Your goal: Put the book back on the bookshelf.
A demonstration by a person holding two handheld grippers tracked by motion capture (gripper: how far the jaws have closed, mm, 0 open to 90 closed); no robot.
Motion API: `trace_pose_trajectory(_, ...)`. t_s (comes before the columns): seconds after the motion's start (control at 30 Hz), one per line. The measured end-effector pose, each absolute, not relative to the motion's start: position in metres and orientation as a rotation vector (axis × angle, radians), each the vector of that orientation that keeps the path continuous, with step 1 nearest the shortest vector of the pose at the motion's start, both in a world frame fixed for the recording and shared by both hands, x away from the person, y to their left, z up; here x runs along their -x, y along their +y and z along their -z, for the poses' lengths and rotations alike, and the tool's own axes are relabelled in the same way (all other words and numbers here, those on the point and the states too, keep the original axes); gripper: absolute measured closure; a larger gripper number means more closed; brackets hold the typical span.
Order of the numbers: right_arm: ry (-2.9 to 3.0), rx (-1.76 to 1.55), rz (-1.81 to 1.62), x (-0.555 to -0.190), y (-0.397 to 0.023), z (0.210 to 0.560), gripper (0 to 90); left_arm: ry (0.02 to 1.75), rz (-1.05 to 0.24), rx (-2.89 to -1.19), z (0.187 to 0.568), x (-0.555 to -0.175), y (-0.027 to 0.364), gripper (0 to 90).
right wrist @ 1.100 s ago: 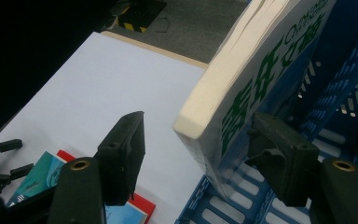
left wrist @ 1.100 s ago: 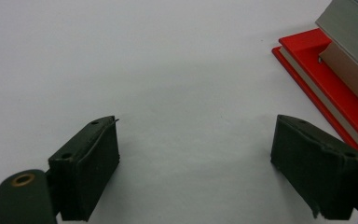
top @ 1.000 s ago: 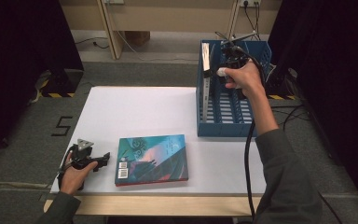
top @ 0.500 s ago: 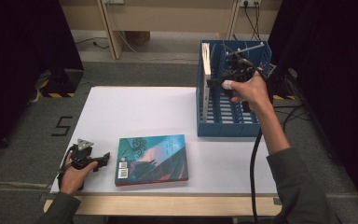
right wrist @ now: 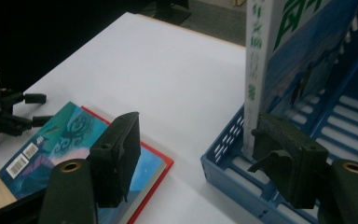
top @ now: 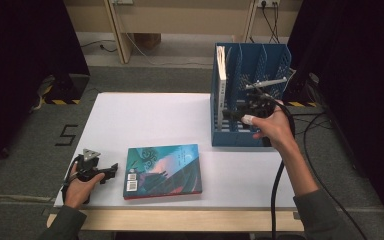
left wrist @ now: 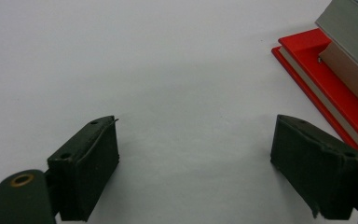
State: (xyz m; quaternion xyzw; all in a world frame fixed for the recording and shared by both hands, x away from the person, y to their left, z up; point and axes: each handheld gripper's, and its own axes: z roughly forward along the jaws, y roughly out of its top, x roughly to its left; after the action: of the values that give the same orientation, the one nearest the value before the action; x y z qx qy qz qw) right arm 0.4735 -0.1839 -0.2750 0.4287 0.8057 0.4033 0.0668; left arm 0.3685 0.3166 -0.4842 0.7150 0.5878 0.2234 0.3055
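The blue file rack (top: pixel 260 127) holds one book upright (top: pixel 222 85) in its leftmost slot, other slots bare. The right gripper (top: pixel 232 116) has pulled back from it — jaws just opening, nothing between them — so that book looks shelved. The second book (top: pixel 162 170) lies flat beside the left gripper (top: pixel 111 172), which is open and empty.

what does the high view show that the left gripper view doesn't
High view alone: the blue file rack with a book standing in its left slot, the right tool open in front of it with nothing between its jaws, and the teal cover of the flat book. Left gripper view alone: that book's red edge and page block up close. Both: the white table and the open left tool.
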Motion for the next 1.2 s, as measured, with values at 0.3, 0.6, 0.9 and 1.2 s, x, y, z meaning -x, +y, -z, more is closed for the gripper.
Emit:
trace_pose_trajectory(0.3, 2.416, -1.29, -1.286, -0.451, -0.191, 0.307, 30.6, 1.556, -0.59, -1.893, 0.484, -0.369, 0.317, 13.7)
trace_pose_trajectory(0.6, 2.389, -1.296, -1.329, -0.43, -0.192, 0.342, 30.2, 1.557, -0.587, -1.896, 0.484, -0.368, 0.317, 13.8)
trace_pose_trajectory(0.9, 2.424, -1.292, -1.255, -0.419, -0.187, 0.365, 30.2, 1.556, -0.585, -1.896, 0.484, -0.368, 0.317, 13.8)
trace_pose_trajectory(1.2, 2.458, -1.328, -1.233, -0.416, -0.185, 0.383, 30.2, 1.556, -0.584, -1.898, 0.484, -0.368, 0.317, 13.8)
